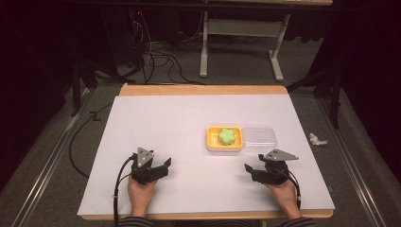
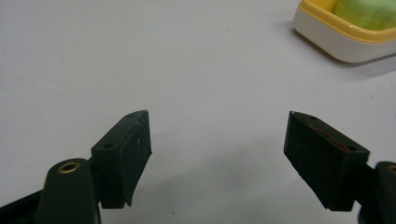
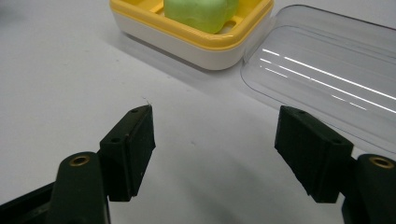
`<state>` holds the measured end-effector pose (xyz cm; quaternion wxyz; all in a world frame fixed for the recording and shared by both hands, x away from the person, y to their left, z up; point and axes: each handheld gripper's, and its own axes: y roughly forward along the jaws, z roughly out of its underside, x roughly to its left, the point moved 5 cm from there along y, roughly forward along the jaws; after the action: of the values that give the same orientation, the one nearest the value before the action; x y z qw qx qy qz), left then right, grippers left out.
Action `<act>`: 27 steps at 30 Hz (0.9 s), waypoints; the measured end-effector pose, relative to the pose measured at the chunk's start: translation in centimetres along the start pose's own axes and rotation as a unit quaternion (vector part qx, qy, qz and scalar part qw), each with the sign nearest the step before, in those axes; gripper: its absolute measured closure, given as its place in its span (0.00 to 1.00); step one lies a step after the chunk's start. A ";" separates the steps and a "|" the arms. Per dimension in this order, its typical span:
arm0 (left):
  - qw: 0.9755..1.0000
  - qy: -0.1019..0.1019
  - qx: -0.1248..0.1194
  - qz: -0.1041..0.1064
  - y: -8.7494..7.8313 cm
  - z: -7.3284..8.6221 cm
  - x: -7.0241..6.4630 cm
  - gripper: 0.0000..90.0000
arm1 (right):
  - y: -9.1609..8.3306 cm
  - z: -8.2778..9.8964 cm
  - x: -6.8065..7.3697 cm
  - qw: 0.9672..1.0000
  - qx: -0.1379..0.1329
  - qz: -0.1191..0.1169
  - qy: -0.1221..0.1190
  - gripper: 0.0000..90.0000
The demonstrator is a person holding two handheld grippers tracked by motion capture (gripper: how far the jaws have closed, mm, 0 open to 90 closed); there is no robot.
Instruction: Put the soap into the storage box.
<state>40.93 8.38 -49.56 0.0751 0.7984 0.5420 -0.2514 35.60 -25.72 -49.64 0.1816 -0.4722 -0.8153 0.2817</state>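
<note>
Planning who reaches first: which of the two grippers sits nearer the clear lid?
The right gripper. The clear lid lies just ahead of it, right of the yellow soap dish, while the left gripper rests across the table.

L claw (image 1: pixel 163 166) & R claw (image 1: pixel 249 171) agape

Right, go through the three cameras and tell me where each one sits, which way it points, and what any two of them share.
High view: above the person's side, looking forward and down on the table; hands hold the left gripper and right gripper.
Left gripper view: rides the left gripper, looking along its open jaws over the table toward the yellow dish.
Right gripper view: rides the right gripper, open jaws facing the dish and clear lid.
Shared: all three show the dish holding the green lump.
</note>
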 end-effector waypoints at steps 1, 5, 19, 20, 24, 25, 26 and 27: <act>1.000 0.000 0.000 0.000 0.0 0.0 0.0 0.26 | 0.1 0.0 0.0 1.000 0.000 0.001 0.003 0.33; 1.000 0.000 0.000 0.000 0.0 0.0 0.0 0.26 | 0.4 0.1 0.2 1.000 0.005 0.003 -0.003 0.33; 1.000 0.002 0.000 0.001 0.0 0.0 0.0 0.26 | 1.8 0.6 0.2 1.000 0.023 0.016 -0.009 0.33; 1.000 0.003 0.001 0.000 0.0 0.0 0.0 0.26 | 1.8 0.7 0.3 1.000 0.024 0.016 -0.008 0.33; 1.000 0.003 0.001 0.000 0.0 0.0 0.0 0.26 | 1.8 0.7 0.3 0.999 0.024 0.022 -0.012 0.34; 1.000 0.003 0.001 0.000 0.0 0.0 0.0 0.26 | 1.8 0.7 0.3 0.999 0.024 0.022 -0.012 0.34; 1.000 0.003 0.001 0.000 0.0 0.0 0.0 0.26 | 1.8 0.7 0.3 0.999 0.023 0.023 -0.012 0.34; 1.000 0.002 0.001 0.000 0.0 0.0 0.0 0.26 | 1.8 0.7 0.3 0.999 0.023 0.025 -0.010 0.34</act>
<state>40.89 8.38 -49.57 0.0734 0.7992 0.5418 -0.2497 36.30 -24.93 -51.32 0.1770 -0.4851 -0.7983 0.3099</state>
